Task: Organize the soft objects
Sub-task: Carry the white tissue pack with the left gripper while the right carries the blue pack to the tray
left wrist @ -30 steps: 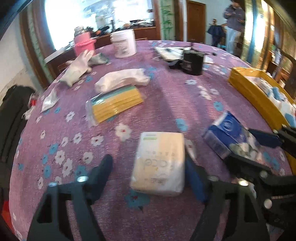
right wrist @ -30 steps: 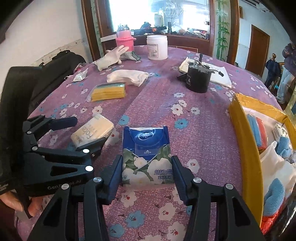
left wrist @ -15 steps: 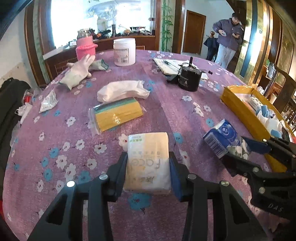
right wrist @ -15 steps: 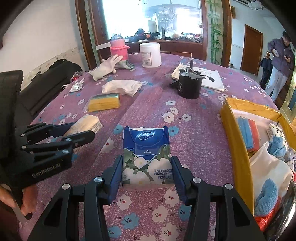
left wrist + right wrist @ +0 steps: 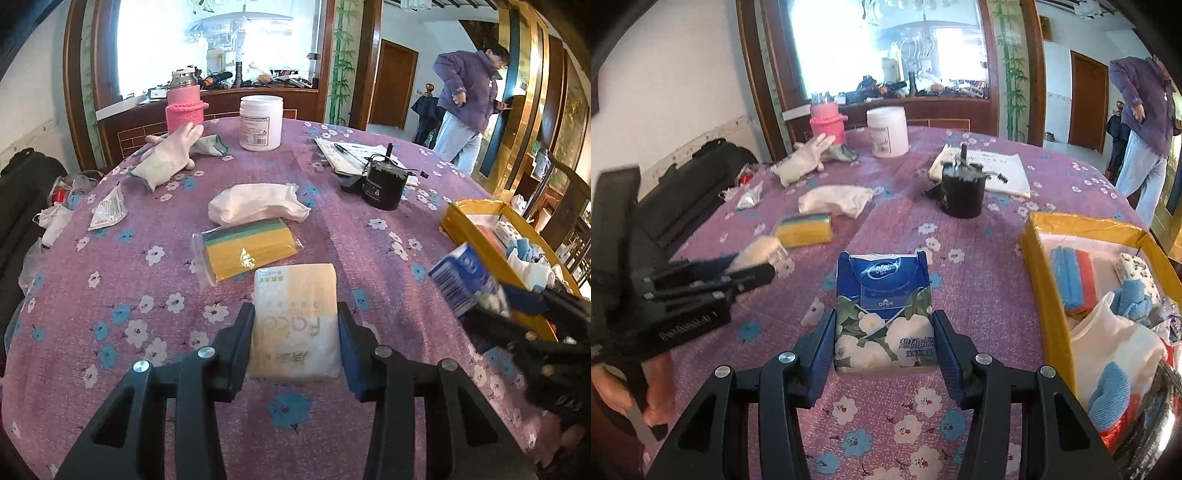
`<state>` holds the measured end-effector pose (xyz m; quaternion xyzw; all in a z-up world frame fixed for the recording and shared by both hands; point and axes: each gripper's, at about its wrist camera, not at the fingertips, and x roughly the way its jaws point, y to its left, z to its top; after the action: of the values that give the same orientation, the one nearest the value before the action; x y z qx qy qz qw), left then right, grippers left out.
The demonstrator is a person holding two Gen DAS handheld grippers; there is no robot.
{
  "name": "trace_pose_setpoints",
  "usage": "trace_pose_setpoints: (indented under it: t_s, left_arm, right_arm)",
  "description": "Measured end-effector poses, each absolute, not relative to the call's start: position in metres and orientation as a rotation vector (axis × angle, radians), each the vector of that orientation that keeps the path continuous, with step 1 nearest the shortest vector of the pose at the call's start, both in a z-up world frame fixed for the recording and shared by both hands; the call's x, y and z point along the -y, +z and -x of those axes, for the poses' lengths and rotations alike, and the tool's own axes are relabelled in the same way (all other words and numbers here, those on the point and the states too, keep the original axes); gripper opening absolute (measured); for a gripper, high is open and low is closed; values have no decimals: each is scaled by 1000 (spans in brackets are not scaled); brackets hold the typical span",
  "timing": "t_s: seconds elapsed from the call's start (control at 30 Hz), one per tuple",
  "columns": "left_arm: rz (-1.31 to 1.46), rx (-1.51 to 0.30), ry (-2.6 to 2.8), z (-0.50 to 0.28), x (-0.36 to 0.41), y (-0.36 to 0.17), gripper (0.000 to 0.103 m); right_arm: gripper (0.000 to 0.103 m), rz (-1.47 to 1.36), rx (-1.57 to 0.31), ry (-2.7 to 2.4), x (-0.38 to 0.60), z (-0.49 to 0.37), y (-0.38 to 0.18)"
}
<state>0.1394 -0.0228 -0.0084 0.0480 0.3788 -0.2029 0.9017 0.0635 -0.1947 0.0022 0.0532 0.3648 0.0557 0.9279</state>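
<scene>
Nearest in the left wrist view, the left gripper (image 5: 295, 341) is closed on the cream tissue pack (image 5: 295, 321). Its 2 fingers press the long sides of the pack, near the lower half, which probably gives an even hold on a soft package that could bend. I cannot tell if the pack rests on the purple tablecloth (image 5: 129, 295) or is lifted a little above it.

In the right wrist view, the right gripper (image 5: 884, 341) is closed in the same way on the blue tissue pack (image 5: 884, 306), with the flap marked OPEN pointing away from the camera. Both sets of jaws stand only as wide as the pack between them.

Just beside the right gripper, on its right, stands the yellow box (image 5: 1039, 280). It already holds blue and red cloths, a white bag and a small tissue pack, so it is likely the place where the soft things are collected. I judge that both packs go there next, the blue one first because it is nearer.

Farther on the table, the sponge pack (image 5: 249, 249) and the white sock (image 5: 256, 203) lie close together, not yet collected. Behind them is the white glove (image 5: 166, 157). The black cylinder (image 5: 382, 184), the white jar (image 5: 260, 122) and the pink bottle (image 5: 184, 107) are hard things and probably stay.
</scene>
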Motion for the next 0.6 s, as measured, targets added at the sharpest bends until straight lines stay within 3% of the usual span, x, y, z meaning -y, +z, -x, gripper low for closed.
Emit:
trace_pose_setpoints:
  t_s: [0.6]
  left_arm:
    - [-209, -701, -477, -102, 85, 38, 42]
  right_arm:
    - [55, -297, -548, 40, 276, -29, 60]
